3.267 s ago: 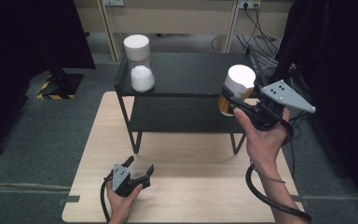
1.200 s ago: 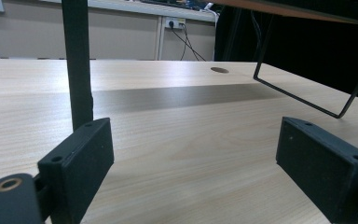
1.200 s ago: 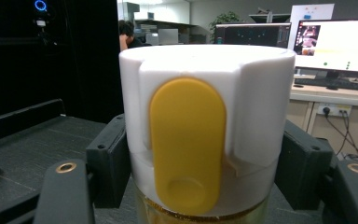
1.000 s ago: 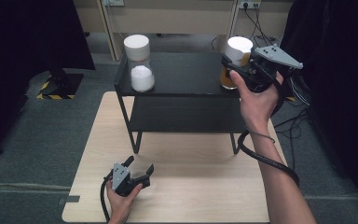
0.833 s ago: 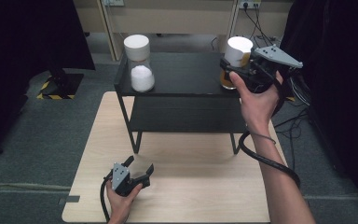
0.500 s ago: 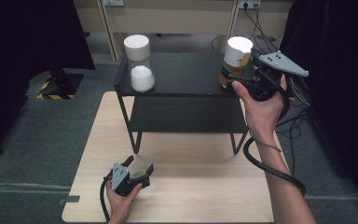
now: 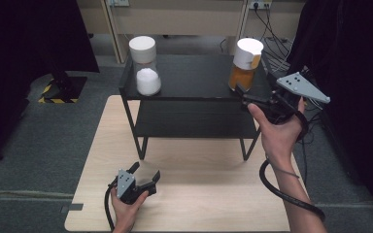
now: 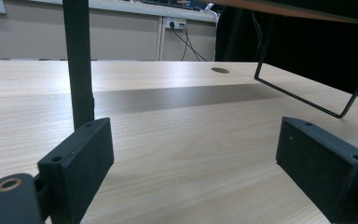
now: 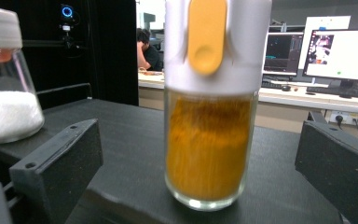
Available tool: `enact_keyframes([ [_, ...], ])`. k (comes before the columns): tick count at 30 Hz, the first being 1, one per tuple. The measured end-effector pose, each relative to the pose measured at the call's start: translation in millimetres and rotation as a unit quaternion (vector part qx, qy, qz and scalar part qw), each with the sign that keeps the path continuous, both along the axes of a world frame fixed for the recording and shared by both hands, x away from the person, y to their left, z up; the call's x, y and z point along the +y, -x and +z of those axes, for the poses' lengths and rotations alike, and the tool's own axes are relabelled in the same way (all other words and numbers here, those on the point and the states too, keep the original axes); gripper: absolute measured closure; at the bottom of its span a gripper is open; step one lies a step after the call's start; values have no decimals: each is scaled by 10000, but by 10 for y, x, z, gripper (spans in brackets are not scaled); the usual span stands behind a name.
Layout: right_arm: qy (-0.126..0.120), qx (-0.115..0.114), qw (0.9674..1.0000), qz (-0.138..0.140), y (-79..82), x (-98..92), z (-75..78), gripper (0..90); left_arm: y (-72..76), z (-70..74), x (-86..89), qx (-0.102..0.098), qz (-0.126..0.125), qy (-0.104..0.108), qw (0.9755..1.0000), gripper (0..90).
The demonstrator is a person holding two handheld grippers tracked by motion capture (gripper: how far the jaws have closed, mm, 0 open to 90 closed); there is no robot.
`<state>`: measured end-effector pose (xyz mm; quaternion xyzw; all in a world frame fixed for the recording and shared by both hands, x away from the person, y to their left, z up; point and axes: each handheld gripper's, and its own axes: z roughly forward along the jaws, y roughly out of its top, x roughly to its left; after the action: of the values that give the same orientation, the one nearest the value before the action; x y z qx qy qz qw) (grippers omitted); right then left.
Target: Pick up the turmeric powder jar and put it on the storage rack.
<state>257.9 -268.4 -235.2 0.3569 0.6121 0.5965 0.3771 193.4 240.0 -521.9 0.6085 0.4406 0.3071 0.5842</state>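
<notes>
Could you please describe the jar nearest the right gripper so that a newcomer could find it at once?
Find the black two-tier shelf standing on the wooden table. On its top tier, at the right end, stands the orange jar. Unlike the other jar, which holds white grains, it holds orange powder and has an orange tab on its white lid.

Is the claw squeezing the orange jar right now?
No, in the right gripper view the right claw stands wide open, with a gap on each side of the orange jar.

Orange-filled jar (image 7: 243, 68) — white lid, upright on shelf's right end.
</notes>
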Motion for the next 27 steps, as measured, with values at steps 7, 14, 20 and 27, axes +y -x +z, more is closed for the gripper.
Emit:
enact_keyframes([
  [7,21,-48,9999,101,96,-58,-224,11,3,-3,-6,-7,12,8,10000,105],
  [14,76,-107,9998,149,192,-104,-401,11,5,-4,-6,-11,17,8,10000,105],
  [20,116,-131,9996,219,267,-142,-534,11,7,-6,-7,-15,26,11,10000,105],
  [27,192,-131,9994,274,351,-171,-699,11,8,-6,-8,-15,31,10,10000,105],
])
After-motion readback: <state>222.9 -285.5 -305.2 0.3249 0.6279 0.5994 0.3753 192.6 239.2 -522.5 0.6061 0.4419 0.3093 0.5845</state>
